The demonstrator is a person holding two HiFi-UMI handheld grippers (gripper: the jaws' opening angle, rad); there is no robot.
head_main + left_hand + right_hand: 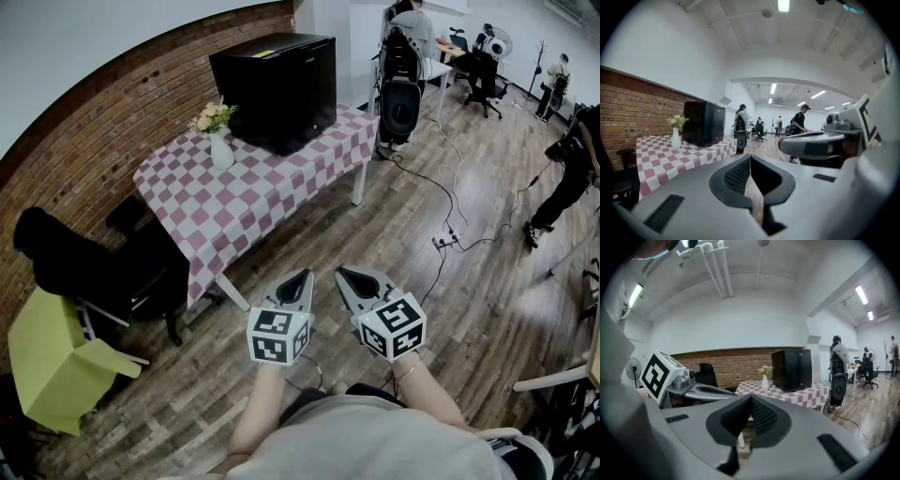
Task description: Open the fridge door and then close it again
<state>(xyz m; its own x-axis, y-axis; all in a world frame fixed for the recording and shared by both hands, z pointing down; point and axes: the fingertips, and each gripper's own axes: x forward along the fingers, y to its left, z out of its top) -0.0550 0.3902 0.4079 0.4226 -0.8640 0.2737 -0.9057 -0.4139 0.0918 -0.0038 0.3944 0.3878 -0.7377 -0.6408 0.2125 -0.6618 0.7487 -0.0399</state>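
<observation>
A small black fridge stands with its door closed on the table with the red-and-white checked cloth. The fridge shows at mid left in the left gripper view, and the fridge is right of centre in the right gripper view. Both grippers are held side by side over the wooden floor, well short of the table. My left gripper is shut with nothing in it, and my right gripper is shut and empty too.
A white vase of flowers stands on the cloth left of the fridge. Black chairs and a yellow-green chair sit at the left by the brick wall. A speaker, cables and people are farther back.
</observation>
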